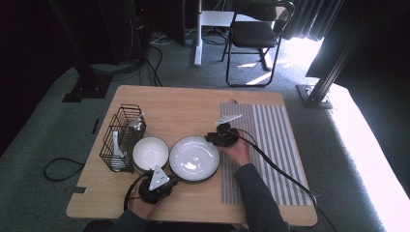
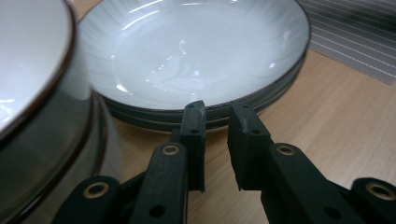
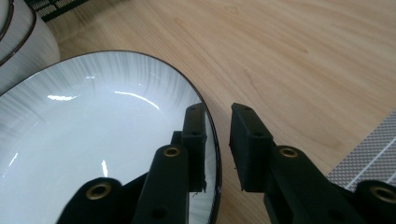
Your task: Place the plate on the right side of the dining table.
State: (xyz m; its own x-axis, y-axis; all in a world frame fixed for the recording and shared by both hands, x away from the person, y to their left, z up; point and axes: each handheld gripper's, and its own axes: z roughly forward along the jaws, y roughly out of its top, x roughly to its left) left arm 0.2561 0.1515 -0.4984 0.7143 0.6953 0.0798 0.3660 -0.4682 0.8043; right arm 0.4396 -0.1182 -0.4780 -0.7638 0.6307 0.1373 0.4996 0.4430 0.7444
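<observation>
A wide white plate (image 1: 194,158) sits at the centre of the wooden table (image 1: 188,106), just right of a bowl (image 1: 150,152). The left gripper (image 1: 167,180), low in the frame, has narrow jaws straddling the plate's near rim, grip uncertain. The right gripper (image 1: 212,138), at the plate's upper right, straddles its rim without visibly pinching.

Looks like a lab or recording studio rather than a home. Around the light wooden table (image 1: 159,104): grey carpeted floor (image 1: 43,135), black metal rig posts (image 1: 77,48) on floor plates to either side, loose black cables (image 1: 58,169) trailing left of it, dark curtains (image 1: 314,14) and a black folding chair (image 1: 256,34) beyond its far edge.
</observation>
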